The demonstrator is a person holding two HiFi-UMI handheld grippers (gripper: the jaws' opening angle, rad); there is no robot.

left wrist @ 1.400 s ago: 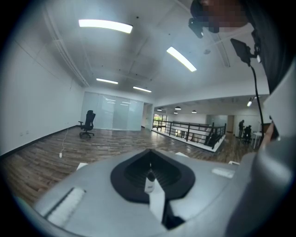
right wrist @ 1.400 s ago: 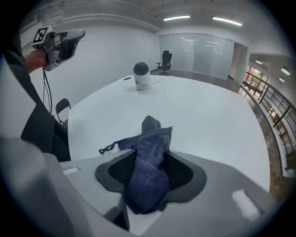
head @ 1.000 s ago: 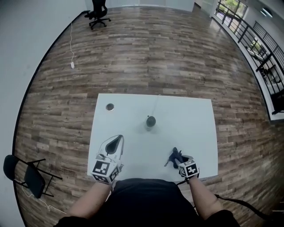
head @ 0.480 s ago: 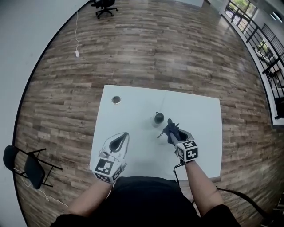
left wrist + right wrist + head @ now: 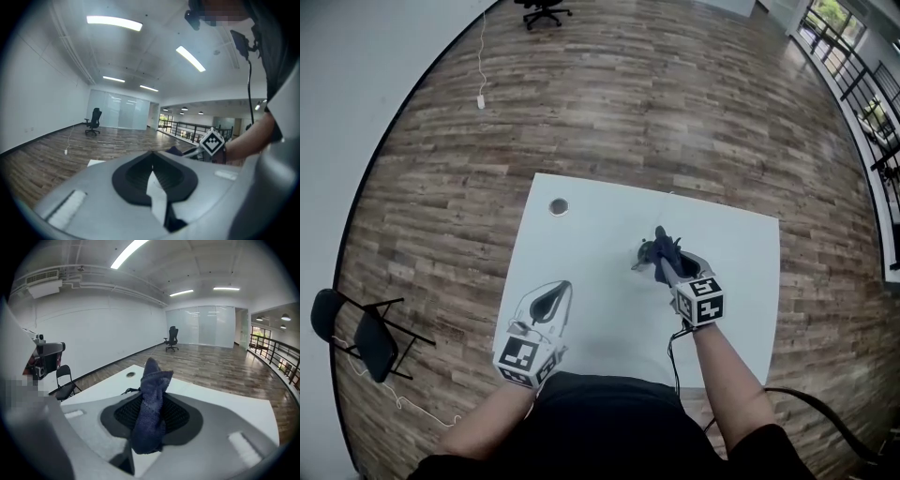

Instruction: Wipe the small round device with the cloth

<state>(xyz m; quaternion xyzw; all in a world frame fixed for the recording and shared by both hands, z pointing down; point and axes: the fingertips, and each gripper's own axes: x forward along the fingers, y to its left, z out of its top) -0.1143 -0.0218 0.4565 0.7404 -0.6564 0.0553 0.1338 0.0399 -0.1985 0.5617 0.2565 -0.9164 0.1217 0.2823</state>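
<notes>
My right gripper (image 5: 151,404) clamps the dark blue cloth (image 5: 153,380), its length running forward along the jaws and past their tips; my left gripper (image 5: 152,157) sits closed, empty.

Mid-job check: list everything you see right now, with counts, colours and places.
table: one, white, mid-room
small round device: one, dark, mid-table, partly behind the cloth
cloth: one, dark blue, between the right gripper's jaws
table hole: one, grey-rimmed, far left of tabletop
office chair: one, black, far across room
folding chair: one, black, left of table
left gripper: shut, empty, over near left of table
right gripper: shut on cloth, at the device
</notes>
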